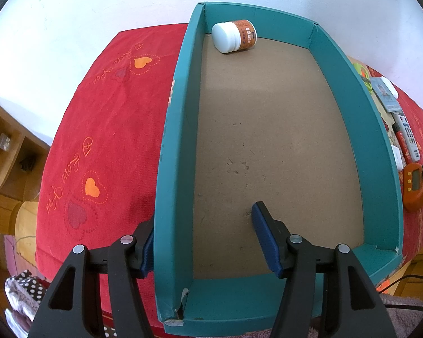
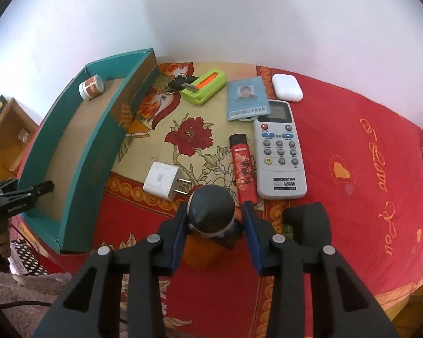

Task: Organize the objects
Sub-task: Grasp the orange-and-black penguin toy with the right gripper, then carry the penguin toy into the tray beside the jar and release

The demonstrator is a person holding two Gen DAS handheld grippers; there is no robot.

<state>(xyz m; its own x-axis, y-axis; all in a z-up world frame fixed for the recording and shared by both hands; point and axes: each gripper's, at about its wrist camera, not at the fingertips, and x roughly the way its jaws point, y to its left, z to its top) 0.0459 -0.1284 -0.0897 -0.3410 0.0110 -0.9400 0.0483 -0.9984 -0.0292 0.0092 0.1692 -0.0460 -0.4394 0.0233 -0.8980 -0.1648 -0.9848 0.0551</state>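
Pinching, with the right tongs [image 2: 215, 207], a dark round-topped little figure [image 2: 208, 219] fixed to an orange plastic gadget [image 2: 200, 250]: blue pads pressed against it from both sides, just above the red floral cloth [image 2: 352, 225] of the worktop.

Straddling, with the left tongs [image 1: 203, 217], the near left wall of the teal cardboard box [image 1: 172, 140]; spread wide, one pad outside just beside the wall, the other inside over the bare brown floor (nothing gripped).

Just beyond the right tongs, on the cloth: a white square plug charger [image 2: 162, 180] with its prongs pointing right, then a red slim lighter [image 2: 244, 166] lying lengthwise, touching or nearly touching a pale grey remote control [image 2: 280, 149] on its right.

Further back: a blue-sleeved photo card [image 2: 246, 98] overlapping the remote's top edge, a white rounded earbud case [image 2: 287, 87] just to its right, and to its left a lime-green holder with an orange strip [image 2: 204, 86], with a bunch of keys [image 2: 180, 83] resting against it, near the box's right wall.

In the box's far left corner: a small jar with a white lid and orange label [image 1: 234, 36], lying on its side (lid towards the left wall), alone in there.

Behind everything, a plain white wall [image 2: 211, 14]; off to the left, lower down, a wooden shelf unit [image 1: 2, 146].
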